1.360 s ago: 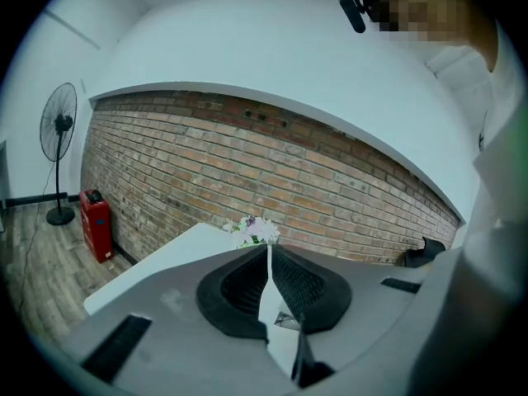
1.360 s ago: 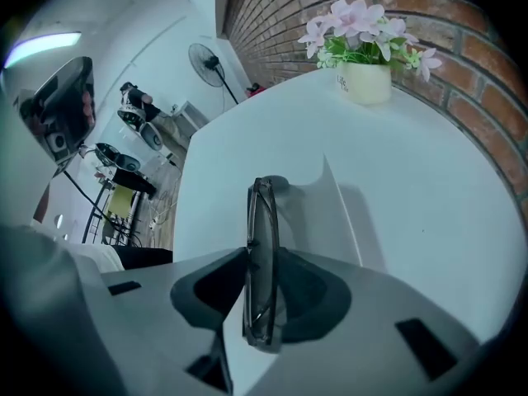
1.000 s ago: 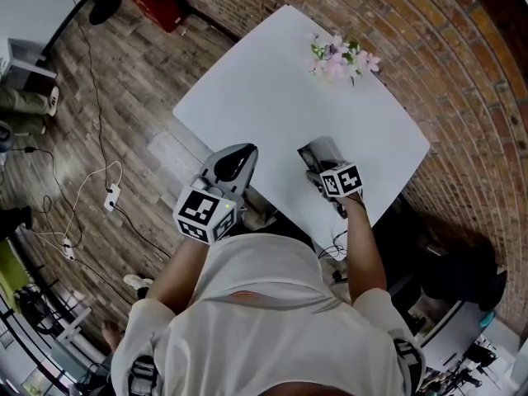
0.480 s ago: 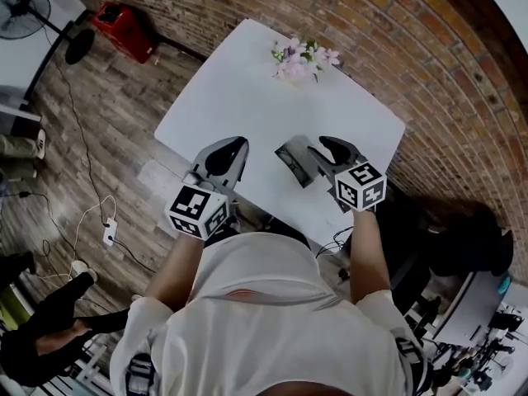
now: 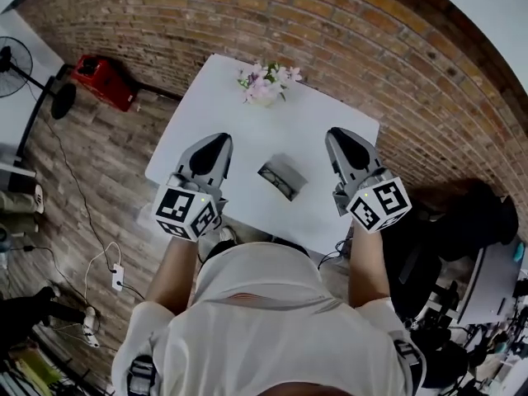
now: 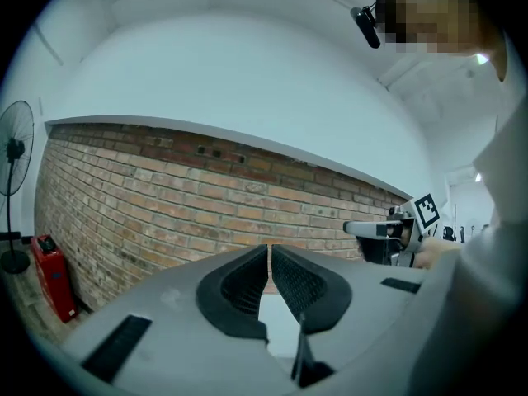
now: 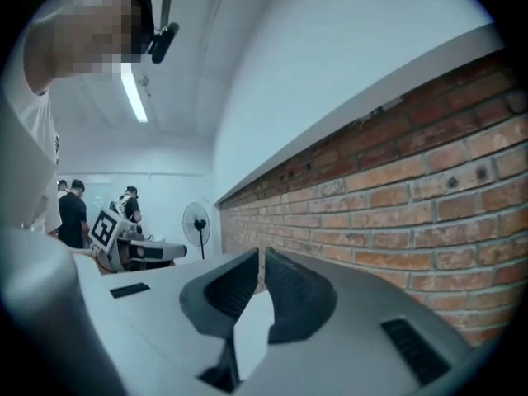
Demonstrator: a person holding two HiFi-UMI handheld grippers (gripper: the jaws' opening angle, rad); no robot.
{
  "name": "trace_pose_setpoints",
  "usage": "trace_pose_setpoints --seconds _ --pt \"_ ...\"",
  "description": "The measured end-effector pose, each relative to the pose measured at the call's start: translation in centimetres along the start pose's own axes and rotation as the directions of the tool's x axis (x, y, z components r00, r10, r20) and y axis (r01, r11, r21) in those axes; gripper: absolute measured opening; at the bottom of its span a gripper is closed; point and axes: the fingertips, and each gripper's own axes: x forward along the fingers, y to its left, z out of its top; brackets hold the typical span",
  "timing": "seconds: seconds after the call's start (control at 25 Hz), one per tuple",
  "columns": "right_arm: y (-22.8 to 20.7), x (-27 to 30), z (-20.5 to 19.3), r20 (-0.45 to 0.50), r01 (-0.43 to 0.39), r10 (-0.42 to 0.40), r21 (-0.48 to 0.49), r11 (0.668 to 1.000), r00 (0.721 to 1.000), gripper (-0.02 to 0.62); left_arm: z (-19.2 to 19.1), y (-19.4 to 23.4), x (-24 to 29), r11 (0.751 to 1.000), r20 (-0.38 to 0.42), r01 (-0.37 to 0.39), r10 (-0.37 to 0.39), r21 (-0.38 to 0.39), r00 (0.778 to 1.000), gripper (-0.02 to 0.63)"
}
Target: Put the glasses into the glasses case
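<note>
The glasses case [image 5: 280, 178], a small grey box with a dark side, lies alone near the front of the white table [image 5: 239, 118]. I see no glasses outside it. My left gripper [image 5: 213, 143] hangs above the table left of the case, pointing level at the brick wall, and its jaws [image 6: 270, 250] are shut with nothing between them. My right gripper [image 5: 340, 134] is held up right of the case. Its jaws [image 7: 261, 254] are closing, the tips a sliver apart with nothing between them.
A pink flower bunch [image 5: 264, 81] stands at the table's far edge. A brick wall [image 5: 346, 23] runs behind the table. On the wooden floor to the left are a red box [image 5: 99, 81], a fan [image 5: 12, 56] and cables [image 5: 111, 275]. People stand far off [image 7: 74, 213].
Both grippers have lifted off the table. The right one has come away from the case, swung right and up, and its jaws have closed. The case now lies free.
</note>
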Motion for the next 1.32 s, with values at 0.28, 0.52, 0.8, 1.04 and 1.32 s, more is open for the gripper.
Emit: trace_pose_setpoints --seconds 0.28,0.52,0.8,1.04,1.32 --pt "-1.3 -3.5 4.8 0.151 0.134 -0.131 -0.006 0.991 0.98 0.051 3.2 -1.4 0.9 0.997 0.055 0.062 -0.064 0.05 0.996 0.026" --pt "-1.1 -3.5 4.7 0.137 0.169 -0.162 -0.044 0.985 0.977 0.051 3.8 -1.6 1.4 0.995 0.067 0.083 -0.086 0.058 0.994 0.026" --pt "-0.7 -2.2 3.3 0.098 0.131 -0.126 -0.047 0.99 0.987 0.051 2.8 -1.1 1.8 0.996 0.051 0.08 -0.082 0.047 0.995 0.026" --pt "-0.1 -1.4 2.3 0.066 0.098 -0.094 -0.049 0.994 0.993 0.051 2.5 -1.0 1.6 0.997 0.047 0.07 -0.072 0.044 0.996 0.026" --pt "-0.5 -1.0 1.5 0.045 0.103 -0.101 -0.045 0.994 0.994 0.051 2.1 -0.6 1.5 0.997 0.034 0.047 -0.049 0.058 0.998 0.027"
